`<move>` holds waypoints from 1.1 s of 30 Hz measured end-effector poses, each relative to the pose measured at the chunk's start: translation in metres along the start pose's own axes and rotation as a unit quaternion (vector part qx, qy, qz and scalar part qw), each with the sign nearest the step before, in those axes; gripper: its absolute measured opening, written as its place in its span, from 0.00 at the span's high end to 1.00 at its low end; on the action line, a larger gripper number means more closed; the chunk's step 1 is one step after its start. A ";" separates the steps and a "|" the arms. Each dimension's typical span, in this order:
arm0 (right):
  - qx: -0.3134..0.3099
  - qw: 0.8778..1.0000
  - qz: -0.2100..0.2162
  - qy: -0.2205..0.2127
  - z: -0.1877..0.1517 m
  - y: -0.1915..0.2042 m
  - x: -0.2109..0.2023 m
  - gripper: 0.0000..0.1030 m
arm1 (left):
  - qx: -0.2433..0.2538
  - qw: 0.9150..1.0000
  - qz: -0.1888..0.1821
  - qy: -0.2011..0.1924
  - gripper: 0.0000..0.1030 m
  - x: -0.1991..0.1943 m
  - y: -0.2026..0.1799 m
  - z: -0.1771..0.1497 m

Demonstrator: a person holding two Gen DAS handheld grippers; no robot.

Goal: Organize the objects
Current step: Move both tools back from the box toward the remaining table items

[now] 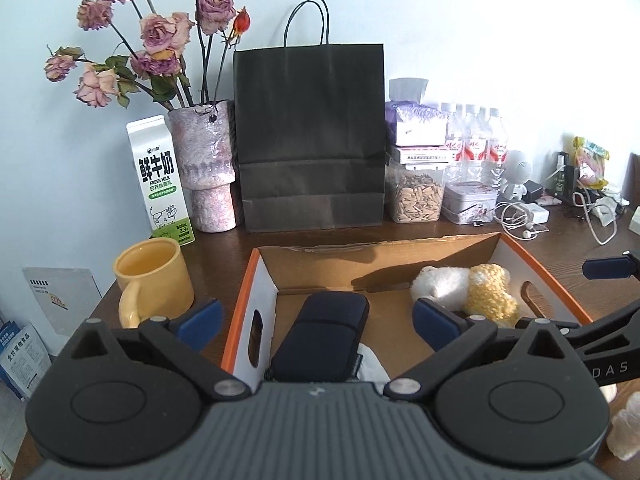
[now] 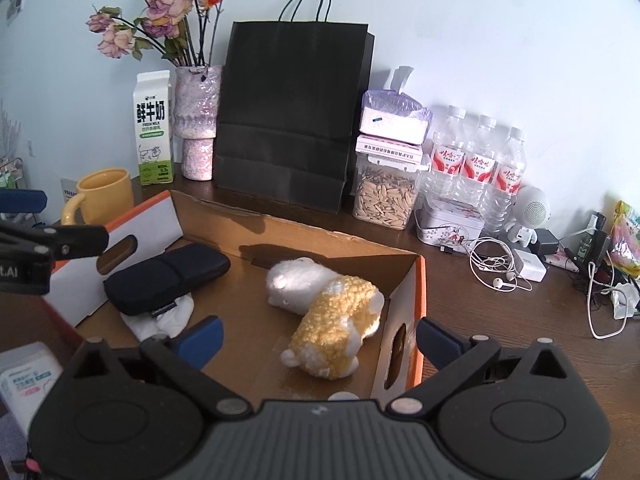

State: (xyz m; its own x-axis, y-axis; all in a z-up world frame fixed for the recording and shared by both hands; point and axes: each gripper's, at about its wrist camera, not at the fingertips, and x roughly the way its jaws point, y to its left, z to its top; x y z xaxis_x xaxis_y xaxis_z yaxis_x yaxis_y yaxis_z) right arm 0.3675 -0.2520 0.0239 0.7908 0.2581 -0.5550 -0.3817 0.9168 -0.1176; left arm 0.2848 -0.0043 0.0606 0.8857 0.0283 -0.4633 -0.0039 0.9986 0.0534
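An open cardboard box (image 1: 256, 280) (image 2: 416, 280) with orange edges sits on the wooden table. Inside lie a dark blue case (image 1: 320, 336) (image 2: 168, 276), a white cloth (image 2: 168, 320) under its near end, and a white and yellow plush toy (image 1: 468, 288) (image 2: 328, 316). My left gripper (image 1: 316, 320) is open and empty above the box's near left, over the case. My right gripper (image 2: 320, 340) is open and empty above the near right, over the plush. The right gripper's fingers (image 1: 608, 268) show at the left wrist view's right edge.
A yellow mug (image 1: 152, 280), milk carton (image 1: 160, 180), vase of dried roses (image 1: 208, 168), black paper bag (image 1: 312, 140), seed jar (image 2: 384, 196), water bottles (image 2: 476, 164), tin (image 2: 448, 224), earphones and cables (image 2: 500, 268) line the back. A white packet (image 2: 24, 380) lies near left.
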 end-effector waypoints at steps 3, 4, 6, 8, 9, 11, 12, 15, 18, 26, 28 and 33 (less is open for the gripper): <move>-0.006 1.000 -0.001 -0.007 -0.009 0.004 -0.013 0.00 | -0.001 1.000 -0.001 -0.002 0.00 -0.013 0.001 -0.007; -0.007 1.000 -0.001 -0.009 -0.012 0.005 -0.018 0.00 | -0.002 1.000 -0.001 -0.003 0.00 -0.018 0.002 -0.009; -0.006 1.000 0.001 -0.014 -0.019 0.006 -0.028 0.00 | -0.004 1.000 -0.003 -0.007 0.00 -0.028 0.003 -0.014; -0.005 1.000 0.005 -0.020 -0.026 0.008 -0.038 0.00 | -0.007 1.000 -0.003 -0.011 0.00 -0.039 0.004 -0.020; -0.003 1.000 0.008 -0.022 -0.030 0.009 -0.043 0.00 | -0.008 1.000 -0.003 -0.013 0.00 -0.044 0.005 -0.023; -0.001 1.000 0.011 -0.028 -0.039 0.012 -0.053 0.00 | -0.009 1.000 -0.006 -0.017 0.00 -0.055 0.006 -0.030; -0.001 0.999 0.012 -0.031 -0.042 0.013 -0.058 0.00 | -0.010 1.000 -0.006 -0.019 0.00 -0.060 0.006 -0.033; -0.001 0.999 0.016 -0.039 -0.055 0.017 -0.074 0.00 | -0.012 1.000 -0.012 -0.022 0.00 -0.075 0.006 -0.046; 0.003 0.999 0.023 -0.048 -0.069 0.021 -0.091 0.00 | -0.014 1.000 -0.016 -0.020 0.00 -0.088 0.006 -0.060; 0.018 0.998 0.037 -0.042 -0.110 0.030 -0.118 0.00 | -0.014 1.000 -0.025 -0.007 0.00 -0.115 0.005 -0.100; 0.025 0.998 0.039 -0.037 -0.121 0.031 -0.123 0.00 | -0.017 0.999 -0.030 0.001 0.00 -0.119 0.005 -0.110; 0.034 0.998 0.039 -0.026 -0.152 0.039 -0.134 0.00 | -0.040 0.999 -0.033 0.014 0.00 -0.129 0.009 -0.133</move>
State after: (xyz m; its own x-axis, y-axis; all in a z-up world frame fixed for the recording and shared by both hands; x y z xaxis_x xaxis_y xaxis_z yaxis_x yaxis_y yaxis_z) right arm 0.1737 -0.2969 -0.0316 0.7844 0.3425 -0.5171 -0.4108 0.9115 -0.0193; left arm 0.1088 0.0068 0.0031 0.8717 -0.0383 -0.4885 0.0166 0.9987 -0.0487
